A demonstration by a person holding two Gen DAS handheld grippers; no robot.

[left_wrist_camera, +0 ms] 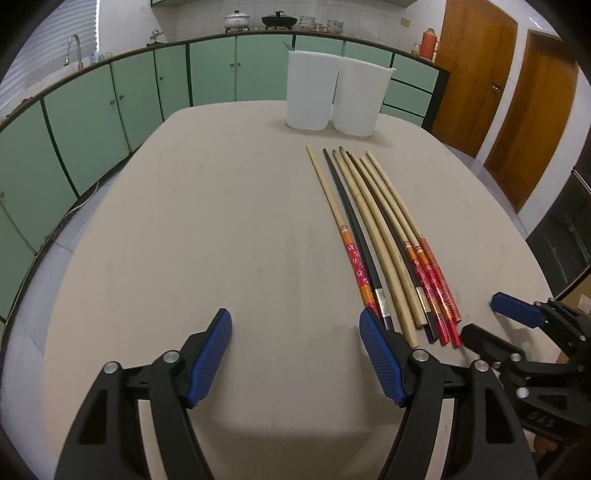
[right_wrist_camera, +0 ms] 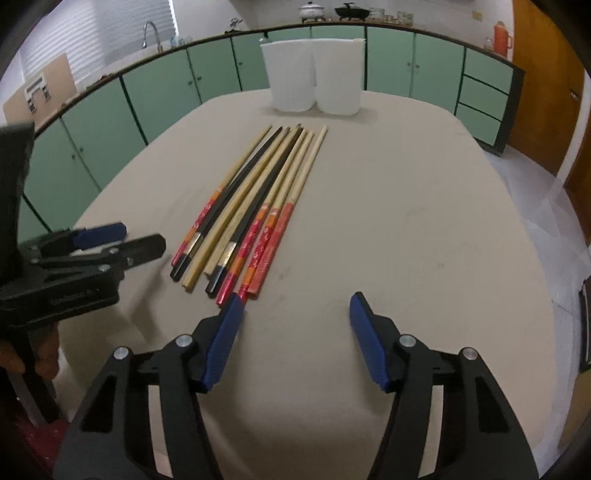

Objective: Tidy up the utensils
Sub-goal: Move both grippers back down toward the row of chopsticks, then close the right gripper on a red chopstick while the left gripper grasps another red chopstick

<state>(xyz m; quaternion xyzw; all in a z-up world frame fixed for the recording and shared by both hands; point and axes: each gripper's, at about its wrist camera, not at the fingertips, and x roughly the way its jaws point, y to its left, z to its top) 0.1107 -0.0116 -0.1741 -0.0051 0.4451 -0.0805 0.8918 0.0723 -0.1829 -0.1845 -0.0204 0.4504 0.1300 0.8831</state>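
Several chopsticks (left_wrist_camera: 384, 236) (right_wrist_camera: 258, 206) lie side by side on the beige table (left_wrist_camera: 221, 221) (right_wrist_camera: 406, 221): plain wooden, black, and ones with red patterned handles. Two white containers (left_wrist_camera: 332, 92) (right_wrist_camera: 314, 77) stand together at the far end. My left gripper (left_wrist_camera: 295, 325) hovers open just left of the handle ends, its right pad next to the leftmost stick. My right gripper (right_wrist_camera: 295, 306) is open to the right of the handle ends, its left pad beside the rightmost sticks. Nothing sits between either pair of pads. Each gripper shows in the other's view, the right gripper (left_wrist_camera: 517, 314) and the left gripper (right_wrist_camera: 110, 240).
Green kitchen cabinets (left_wrist_camera: 110, 103) curve behind the table, with a sink tap (left_wrist_camera: 74, 48) and pots (left_wrist_camera: 258, 20) on the counter. Wooden doors (left_wrist_camera: 517, 110) stand at the right. The table edge drops off close on both sides.
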